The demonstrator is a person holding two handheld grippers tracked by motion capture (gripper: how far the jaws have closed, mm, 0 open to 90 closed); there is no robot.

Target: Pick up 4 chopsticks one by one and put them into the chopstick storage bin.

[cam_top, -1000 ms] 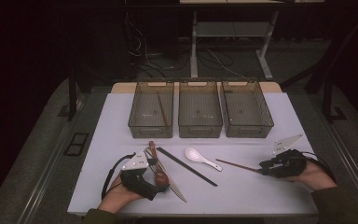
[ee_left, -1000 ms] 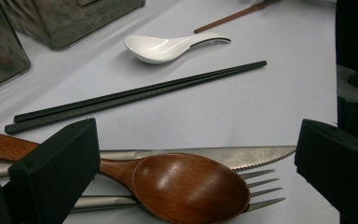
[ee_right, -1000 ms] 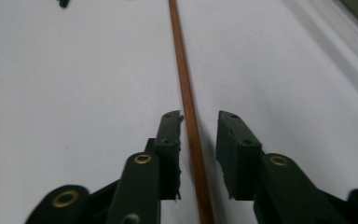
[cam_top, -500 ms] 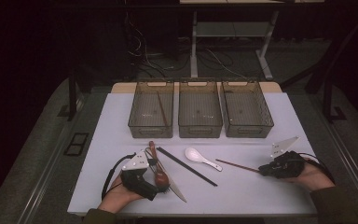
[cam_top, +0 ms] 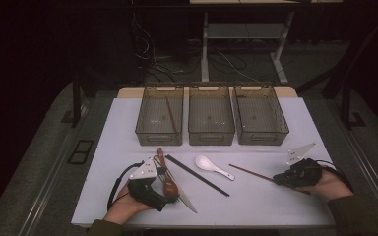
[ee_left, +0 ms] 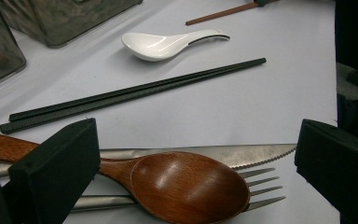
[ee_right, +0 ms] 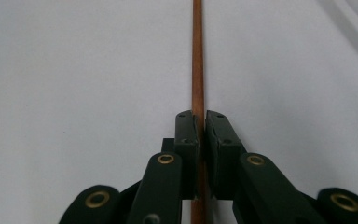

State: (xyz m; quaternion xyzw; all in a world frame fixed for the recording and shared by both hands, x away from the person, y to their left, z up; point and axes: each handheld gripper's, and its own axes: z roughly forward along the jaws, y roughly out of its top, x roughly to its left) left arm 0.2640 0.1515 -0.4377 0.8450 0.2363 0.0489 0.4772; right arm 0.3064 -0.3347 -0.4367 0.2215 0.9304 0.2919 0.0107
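Now my right gripper [ee_right: 198, 128] is closing its jaws on a brown wooden chopstick [ee_right: 197, 56]; they have just been closing, and in the right gripper view the pads are pinching the stick from both sides, with the stick running straight away from them over the white table [ee_right: 74, 70]. In the high view the right gripper [cam_top: 277, 179] is resting low at the table's right front, and the brown wooden chopstick [cam_top: 250, 172] is lying flat, pointing from the jaws toward the table's middle.

My left gripper [cam_top: 170, 196] is sitting at the left front with its jaws standing wide apart and gripping nothing. In the left gripper view a wooden spoon [ee_left: 186, 186] is lying between the jaws, on top of a metal fork [ee_left: 265, 189] and just beside a serrated knife [ee_left: 242, 154].

Moving outward, a pair of black chopsticks [ee_left: 135, 93] is lying beyond the knife, and a white ceramic spoon [ee_left: 168, 44] farther still, near the free end of the brown stick.

At the far side three clear bins [cam_top: 211, 140] are standing side by side. One more brown stick [cam_top: 171, 115] is leaning inside the left bin.
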